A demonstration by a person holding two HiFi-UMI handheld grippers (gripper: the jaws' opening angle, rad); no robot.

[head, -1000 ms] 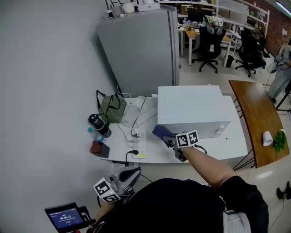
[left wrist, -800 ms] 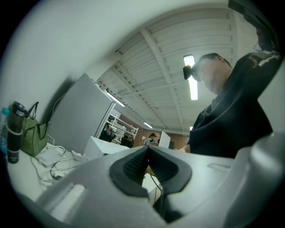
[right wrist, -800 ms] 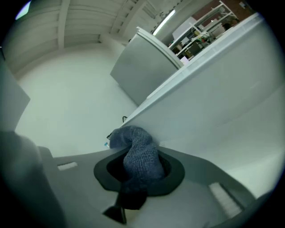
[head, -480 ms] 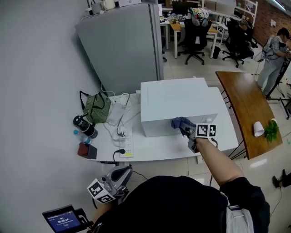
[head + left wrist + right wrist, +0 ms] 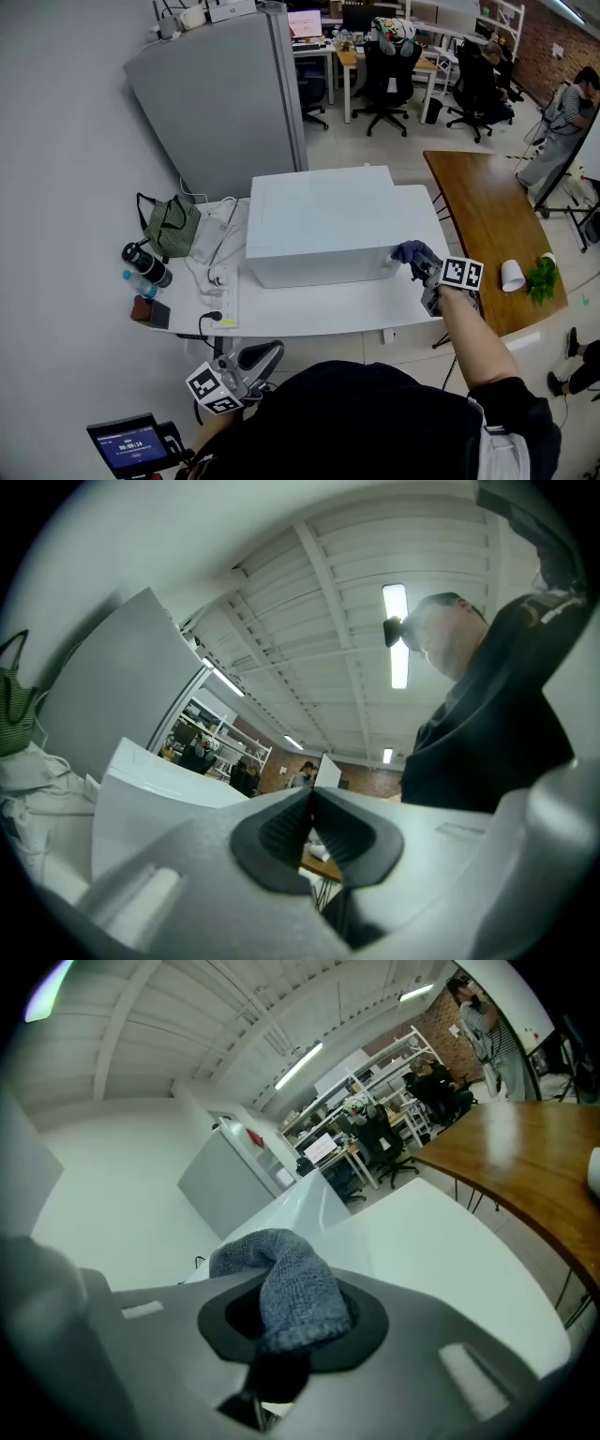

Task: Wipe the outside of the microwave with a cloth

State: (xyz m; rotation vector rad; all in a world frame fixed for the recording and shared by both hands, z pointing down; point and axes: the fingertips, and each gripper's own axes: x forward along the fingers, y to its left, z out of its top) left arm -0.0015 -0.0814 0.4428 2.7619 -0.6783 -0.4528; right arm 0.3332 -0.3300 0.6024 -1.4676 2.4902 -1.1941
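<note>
Currently the right gripper (image 5: 427, 272) is clamped on the blue-grey cloth (image 5: 412, 253), which touches the front right corner of the white microwave (image 5: 319, 220) on the table (image 5: 328, 307). The left gripper (image 5: 267, 354), jaws together and empty, hangs low near the person's body.

Black shirt (image 5: 375, 422); grey left gripper (image 5: 270, 353) and right gripper (image 5: 422, 269) bear black-and-white marker cubes (image 5: 461, 274).

Count at the bench (image 5: 309, 305)
One microwave (image 5: 319, 220), one cloth (image 5: 410, 251), two hand-held grippers (image 5: 272, 352) (image 5: 424, 272), one bag (image 5: 169, 227), one cup (image 5: 513, 275).
</note>
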